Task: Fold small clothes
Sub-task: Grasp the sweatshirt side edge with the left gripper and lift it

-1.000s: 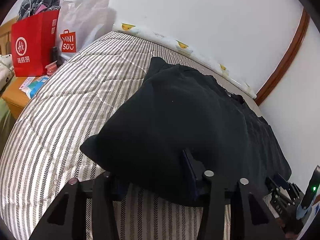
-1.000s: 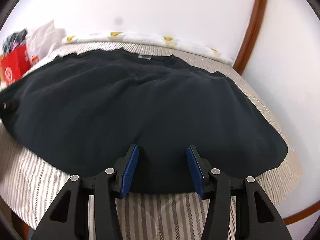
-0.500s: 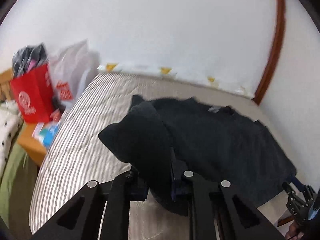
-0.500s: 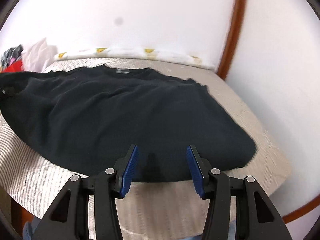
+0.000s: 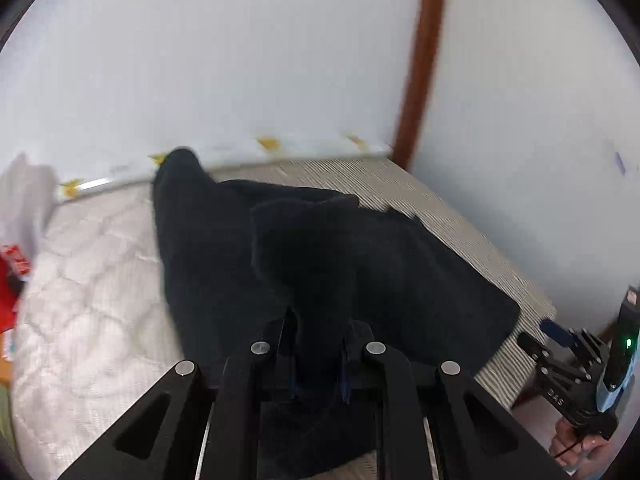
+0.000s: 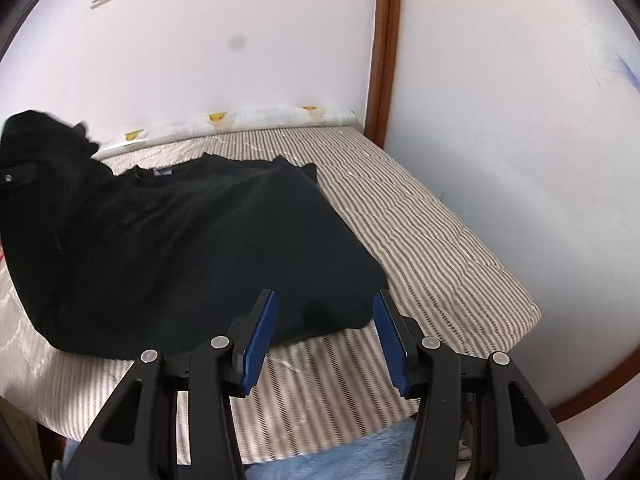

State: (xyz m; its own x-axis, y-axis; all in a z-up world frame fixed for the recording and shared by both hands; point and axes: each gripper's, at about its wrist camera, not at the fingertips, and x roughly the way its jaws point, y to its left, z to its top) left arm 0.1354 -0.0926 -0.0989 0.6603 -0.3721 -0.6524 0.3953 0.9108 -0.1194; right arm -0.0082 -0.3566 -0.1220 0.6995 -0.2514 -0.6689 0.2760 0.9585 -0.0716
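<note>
A black T-shirt (image 6: 192, 248) lies on the striped bed (image 6: 420, 232), collar toward the wall. My left gripper (image 5: 318, 354) is shut on the black T-shirt (image 5: 320, 248), holding its left side lifted above the bed so the cloth hangs in folds over the rest. The lifted part shows at the left edge of the right wrist view (image 6: 36, 148). My right gripper (image 6: 324, 328) is open and empty, just in front of the shirt's near hem, above the bed's front edge. It also shows at the far right of the left wrist view (image 5: 560, 344).
White walls meet at a brown wooden post (image 6: 382, 48) behind the bed. A rolled white cloth with yellow marks (image 6: 248, 120) lies along the wall. A red bag (image 5: 12, 268) and white bag (image 5: 24, 196) stand left of the bed.
My left gripper has lifted the shirt's left side and carried it up and to the right over the shirt. My right gripper has drawn back slightly from the hem, still open.
</note>
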